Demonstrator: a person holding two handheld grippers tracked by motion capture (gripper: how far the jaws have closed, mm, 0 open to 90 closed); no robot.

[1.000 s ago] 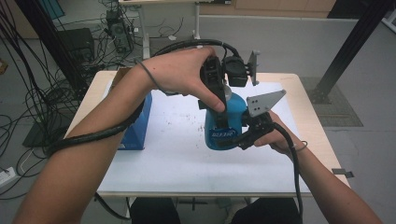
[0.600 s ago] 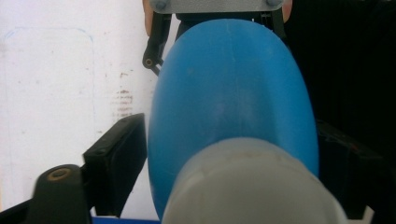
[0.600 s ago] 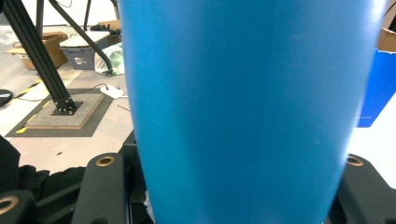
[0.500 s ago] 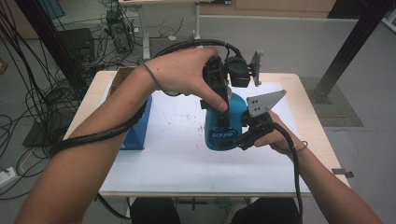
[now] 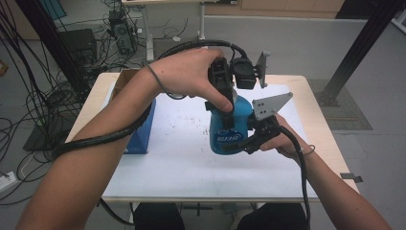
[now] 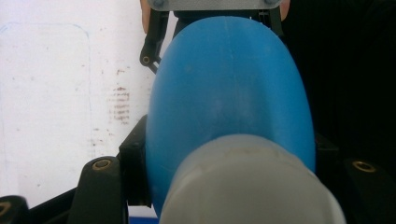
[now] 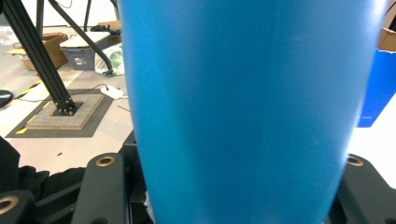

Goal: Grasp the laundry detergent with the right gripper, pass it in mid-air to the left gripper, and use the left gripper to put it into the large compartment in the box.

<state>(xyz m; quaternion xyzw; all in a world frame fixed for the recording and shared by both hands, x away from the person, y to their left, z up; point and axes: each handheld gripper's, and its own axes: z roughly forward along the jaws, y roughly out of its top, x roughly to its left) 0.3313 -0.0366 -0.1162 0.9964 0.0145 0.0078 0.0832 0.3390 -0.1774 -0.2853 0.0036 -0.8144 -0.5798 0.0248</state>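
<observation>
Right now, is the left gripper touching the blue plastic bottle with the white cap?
Touching. In the left gripper view, the left gripper has its black jaws pressed against both sides of the blue plastic bottle.

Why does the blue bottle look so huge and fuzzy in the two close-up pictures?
In the left gripper view the blue bottle and its pale cap sit right against the lens, so they blur; in the right gripper view too; in the high view it looks small and sharper.

left tongs (image 5: 229, 120) closed on bottle cap (image 6: 252, 186)
</observation>
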